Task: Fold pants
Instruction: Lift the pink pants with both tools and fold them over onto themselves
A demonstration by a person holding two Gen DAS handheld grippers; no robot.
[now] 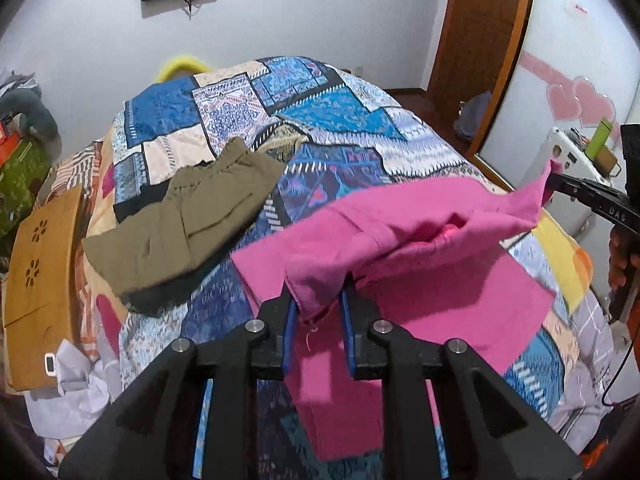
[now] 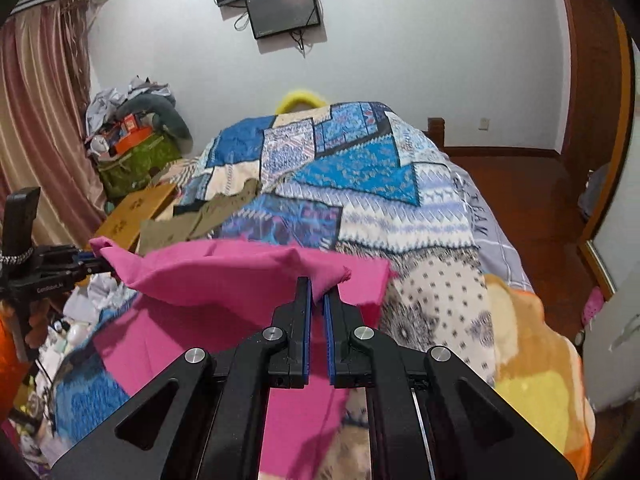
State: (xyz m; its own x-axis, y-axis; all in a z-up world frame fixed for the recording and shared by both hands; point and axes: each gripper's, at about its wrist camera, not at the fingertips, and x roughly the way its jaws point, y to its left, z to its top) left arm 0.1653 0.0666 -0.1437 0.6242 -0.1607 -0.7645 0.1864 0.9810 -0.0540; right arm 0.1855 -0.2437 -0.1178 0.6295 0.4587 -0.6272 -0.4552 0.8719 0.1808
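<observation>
Pink pants (image 1: 420, 232) hang over the patchwork bed cover (image 1: 320, 120), lifted at one end and trailing down toward me. My left gripper (image 1: 319, 300) is shut on one corner of the lifted pink edge. My right gripper (image 2: 318, 294) is shut on the other corner of the pink pants (image 2: 224, 272). The right gripper also shows in the left wrist view (image 1: 554, 184), and the left gripper in the right wrist view (image 2: 94, 262). The edge sags between the two grippers.
Folded olive-brown pants (image 1: 180, 224) lie on the bed's left side, also in the right wrist view (image 2: 200, 216). A tan wooden board (image 1: 36, 280) lies at the left edge. Clutter piles stand left of the bed (image 2: 132, 136). A wardrobe mirror (image 1: 560, 80) is on the right.
</observation>
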